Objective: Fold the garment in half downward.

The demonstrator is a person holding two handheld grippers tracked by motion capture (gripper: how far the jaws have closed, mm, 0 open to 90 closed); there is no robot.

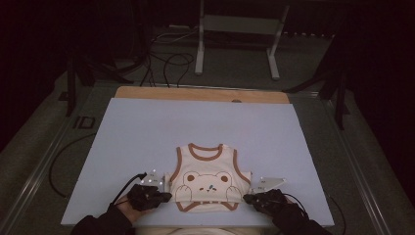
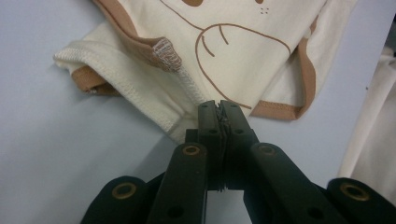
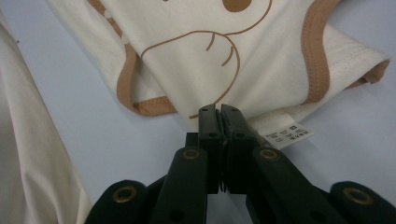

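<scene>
1. A cream sleeveless baby top (image 1: 208,178) with brown trim and a printed bear lies folded on the pale blue table sheet (image 1: 147,132), close to the near edge and about midway across it.
2. The left gripper (image 1: 164,195) sits at the garment's left side. In the left gripper view its jaws are pressed together with cream fabric of the baby top (image 2: 243,51) caught between the tips, at a stitched side edge.
3. The right gripper (image 1: 247,198) sits at the garment's right side. In the right gripper view its jaws are likewise pressed together, pinching the edge of the baby top (image 3: 196,42) just beside a white care label (image 3: 285,134) that lies flat on the sheet.
4. Edges: the brown-bound bottom hem lies just in front of both grippers. A folded-under layer sticks out on each side, its brown armhole binding showing.
5. Open room: the sheet is bare to the left, right and far side of the garment, up to the wooden strip (image 1: 200,93) at the far end. Toward the person the room is tight, as the garment nearly reaches the sheet's near edge.
6. Black cables (image 1: 166,63) lie on the floor beyond the table, well apart from the work.
</scene>
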